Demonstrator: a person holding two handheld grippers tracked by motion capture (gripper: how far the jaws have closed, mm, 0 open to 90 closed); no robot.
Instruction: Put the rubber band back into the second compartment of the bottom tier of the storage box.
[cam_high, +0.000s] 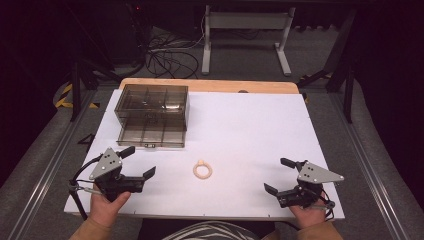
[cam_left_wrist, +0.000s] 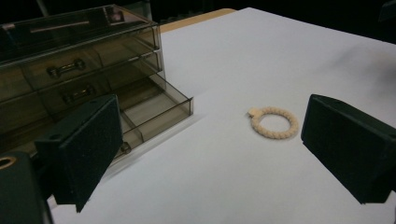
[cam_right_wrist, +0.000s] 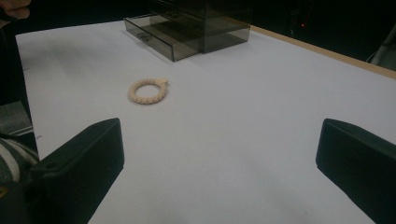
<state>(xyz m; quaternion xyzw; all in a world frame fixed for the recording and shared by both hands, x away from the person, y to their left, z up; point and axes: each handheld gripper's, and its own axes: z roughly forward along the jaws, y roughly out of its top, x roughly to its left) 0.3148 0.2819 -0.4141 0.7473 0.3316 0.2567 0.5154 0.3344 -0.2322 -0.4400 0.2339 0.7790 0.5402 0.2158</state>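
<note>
Currently both the left gripper (cam_high: 139, 162) and right gripper (cam_high: 279, 175) rest spread wide and empty, with the ring (cam_high: 202, 170) flat on the table (cam_high: 250, 125) between them, probably light and stiff, best pinched across its rim.

Light: dim room, brightest on the flat white table top (cam_high: 240, 125).
Surroundings: near black beyond the table.
Shadows: soft, faint.
Focus: both gripper views slightly soft and grainy; near black jaws blurred.
</note>
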